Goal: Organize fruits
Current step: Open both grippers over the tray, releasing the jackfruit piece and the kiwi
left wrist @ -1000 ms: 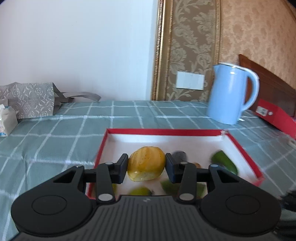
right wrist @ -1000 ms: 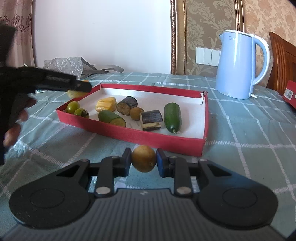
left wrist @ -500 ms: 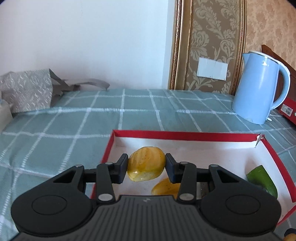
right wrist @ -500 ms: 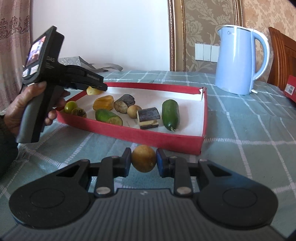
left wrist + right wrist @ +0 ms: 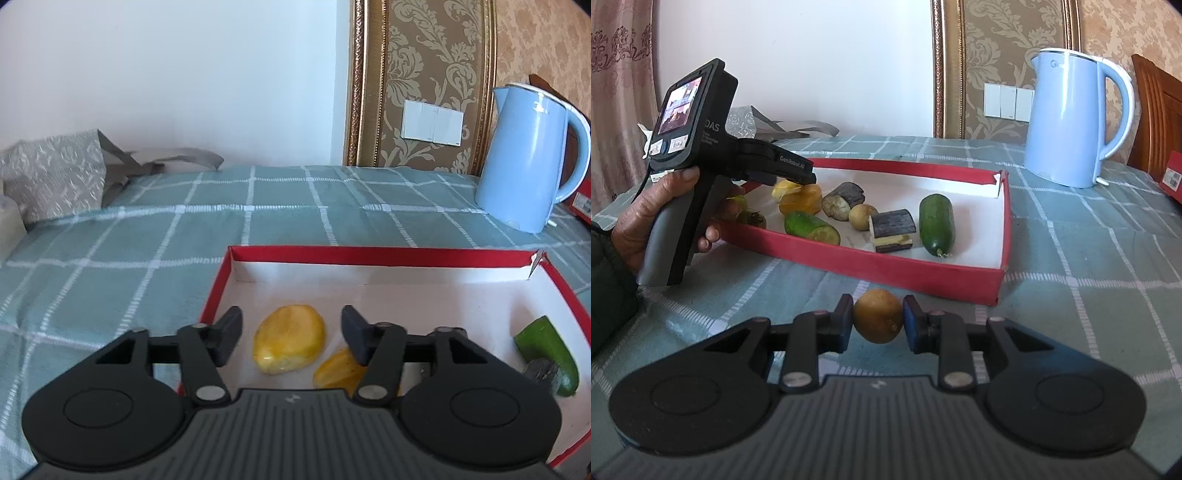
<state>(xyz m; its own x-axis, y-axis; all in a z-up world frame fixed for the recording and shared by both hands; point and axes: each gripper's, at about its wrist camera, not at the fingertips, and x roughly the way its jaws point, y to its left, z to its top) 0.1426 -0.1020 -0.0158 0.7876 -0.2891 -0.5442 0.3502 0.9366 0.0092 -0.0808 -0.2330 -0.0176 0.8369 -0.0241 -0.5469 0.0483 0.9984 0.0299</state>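
Observation:
My left gripper (image 5: 291, 338) hangs over the near left corner of the red-walled tray (image 5: 369, 254), its jaws opening. A yellow fruit (image 5: 290, 339) lies on the white tray floor between them, clear of both pads, beside an orange-yellow piece (image 5: 338, 371). In the right wrist view the left gripper (image 5: 798, 179) sits over those yellow pieces (image 5: 801, 195). My right gripper (image 5: 877, 321) is shut on a small brown round fruit (image 5: 877, 315), in front of the tray's (image 5: 886, 266) near wall. The tray also holds cucumbers (image 5: 937, 218), eggplant pieces (image 5: 892, 229) and green tomatoes (image 5: 753, 218).
A light blue kettle (image 5: 1067, 118) stands behind the tray on the right, on the teal checked cloth (image 5: 147, 240). A grey patterned bag (image 5: 51, 173) lies at the back left. A red box (image 5: 1172, 177) and wooden chair (image 5: 1158, 110) sit at the far right. A hand (image 5: 639, 221) grips the left tool.
My left gripper swung left over the tray's corner with the yellow fruit, then its jaws parted and the fruit dropped onto the tray floor. The right gripper kept still on the brown fruit.

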